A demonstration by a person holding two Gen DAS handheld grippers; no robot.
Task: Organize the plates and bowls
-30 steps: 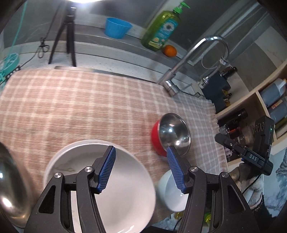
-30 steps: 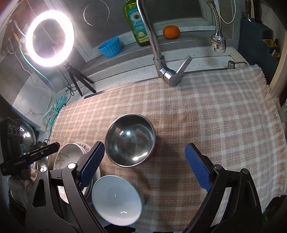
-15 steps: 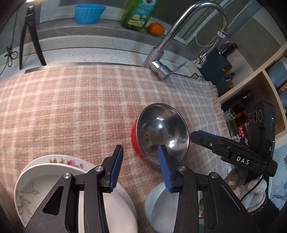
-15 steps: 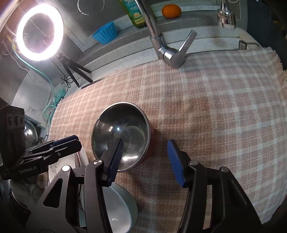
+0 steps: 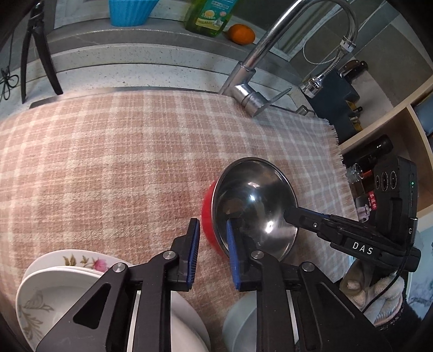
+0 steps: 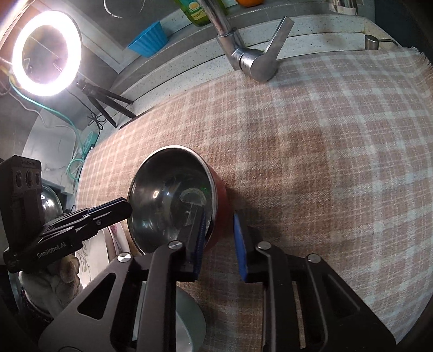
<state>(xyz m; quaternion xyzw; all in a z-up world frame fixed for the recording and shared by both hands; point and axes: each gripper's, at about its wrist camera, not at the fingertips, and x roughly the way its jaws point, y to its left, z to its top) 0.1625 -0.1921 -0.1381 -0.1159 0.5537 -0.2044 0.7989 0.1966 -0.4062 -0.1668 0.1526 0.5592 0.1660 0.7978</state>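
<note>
Both tools have closed in since a second ago: left tool (image 5: 212, 251) and right tool (image 6: 218, 245) each straddle, not yet clenched, opposite rims of the steel bowl (image 5: 254, 205) nested in the red bowl (image 5: 208, 216) ahead, so squeezing and lifting likely follows.

steel bowl (image 5: 254, 200) on cloth (image 5: 108, 151), plates (image 5: 54, 284) left

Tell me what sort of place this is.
Most likely a home kitchen counter at the sink: a curved chrome faucet rises behind the pink checked cloth, a green dish-soap bottle stands on the ledge, and a shiny steel bowl awaits sorting.
</note>
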